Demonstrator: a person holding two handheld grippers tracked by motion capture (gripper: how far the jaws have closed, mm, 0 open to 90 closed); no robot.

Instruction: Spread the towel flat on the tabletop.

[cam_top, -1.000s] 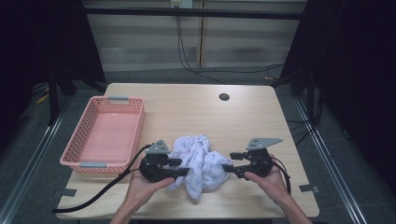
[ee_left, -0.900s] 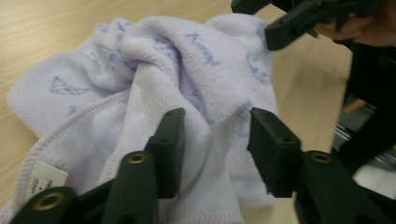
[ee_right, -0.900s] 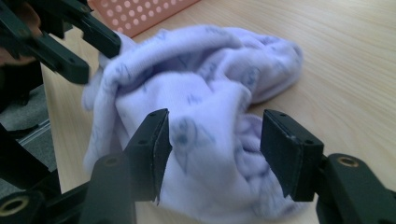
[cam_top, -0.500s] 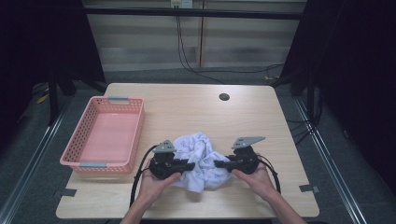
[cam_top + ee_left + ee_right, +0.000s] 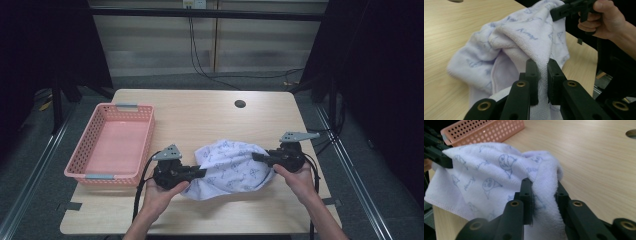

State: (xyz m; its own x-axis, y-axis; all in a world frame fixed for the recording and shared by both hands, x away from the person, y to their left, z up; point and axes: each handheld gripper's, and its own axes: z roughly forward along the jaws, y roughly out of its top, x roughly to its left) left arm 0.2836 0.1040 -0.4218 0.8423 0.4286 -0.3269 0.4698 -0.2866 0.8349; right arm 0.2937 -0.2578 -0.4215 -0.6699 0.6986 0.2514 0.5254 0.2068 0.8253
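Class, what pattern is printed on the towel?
The towel is white with small blue cartoon faces and lettering, clearest in the right gripper view.

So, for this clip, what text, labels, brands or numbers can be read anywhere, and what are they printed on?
Towel, left gripper view: one blue script word beside the cartoon prints, roughly "Kirapi", too blurred to be sure.
Towel, right gripper view: the same script word next to the cartoon faces, too blurred to read.
Pink basket, table, both grippers: no lettering visible.

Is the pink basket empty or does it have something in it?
Empty. The high view shows the basket with a bare pink floor; the towel is outside it, over the table.
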